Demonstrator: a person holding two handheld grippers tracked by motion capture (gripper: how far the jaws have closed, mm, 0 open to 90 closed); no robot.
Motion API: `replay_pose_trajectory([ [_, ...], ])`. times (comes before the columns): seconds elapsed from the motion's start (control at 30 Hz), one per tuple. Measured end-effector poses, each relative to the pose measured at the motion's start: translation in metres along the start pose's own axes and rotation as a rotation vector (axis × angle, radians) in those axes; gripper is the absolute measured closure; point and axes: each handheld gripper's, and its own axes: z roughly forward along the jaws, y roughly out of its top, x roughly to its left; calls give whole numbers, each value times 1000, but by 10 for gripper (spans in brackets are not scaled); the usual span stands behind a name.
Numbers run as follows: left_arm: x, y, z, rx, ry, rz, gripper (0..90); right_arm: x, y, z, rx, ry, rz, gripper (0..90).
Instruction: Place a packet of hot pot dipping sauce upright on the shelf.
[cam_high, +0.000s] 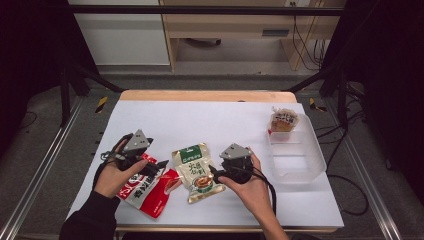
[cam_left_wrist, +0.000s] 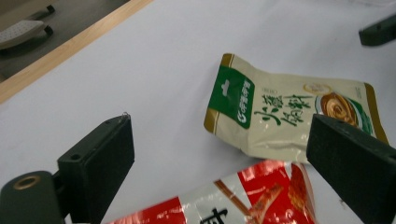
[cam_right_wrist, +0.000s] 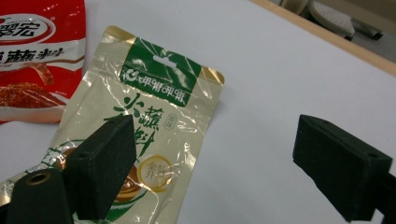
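A cream and green sauce pouch (cam_high: 197, 172) lies flat near the table's front, and shows too in the left gripper view (cam_left_wrist: 285, 114) and the right gripper view (cam_right_wrist: 144, 116). A red and white pouch (cam_high: 150, 192) lies to its left, partly under my left hand, its top edge (cam_left_wrist: 243, 196) between the left jaws. My left gripper (cam_high: 159, 166) hovers open above that red pouch (cam_right_wrist: 35, 56). My right gripper (cam_high: 214, 172) is open at the cream pouch's right edge, one jaw over it. Neither holds anything.
A clear plastic bin (cam_high: 296, 155) stands at the right of the white table cover (cam_high: 210, 120), with a small orange snack packet (cam_high: 283, 121) at its far end. The wooden table edge (cam_high: 207, 96) runs along the back. Dark frame posts stand at both sides.
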Motion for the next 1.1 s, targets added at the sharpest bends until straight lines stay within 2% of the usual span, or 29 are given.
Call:
replay_pose_trajectory([
  [0.07, 2, 5, 6, -4, -10, 6, 82, 1, -5, 3, 15, 12, 7, 139],
  [0.17, 3, 7, 17, -14, -23, -1, 88, 0, -10, 4, 24, 5, 14, 141],
  [0.23, 0, 4, 26, 28, -12, 10, 96, 2, -15, 5, 29, 5, 5, 142],
  [0.5, -3, -2, 29, 46, -22, -15, 97, 1, -21, 2, 36, -2, 6, 140],
  [0.6, -4, -6, 32, 64, -27, -12, 97, 2, -25, -1, 32, -7, 7, 147],
  [0.73, -5, -12, 41, 103, -31, -9, 107, 4, -28, -3, 42, -10, -20, 168],
  [0.83, -6, -12, 47, 122, -34, -4, 113, 2, -28, -2, 47, -7, -13, 174],
  [0.93, -6, -13, 54, 134, -47, -14, 129, 3, -29, 0, 62, -3, -23, 176],
  [1.0, -8, -13, 59, 149, -61, -5, 146, 3, -30, 0, 66, -6, -32, 180],
  [1.1, -8, -15, 65, 163, -60, -12, 168, 3, -30, 0, 67, -4, -34, 181],
])
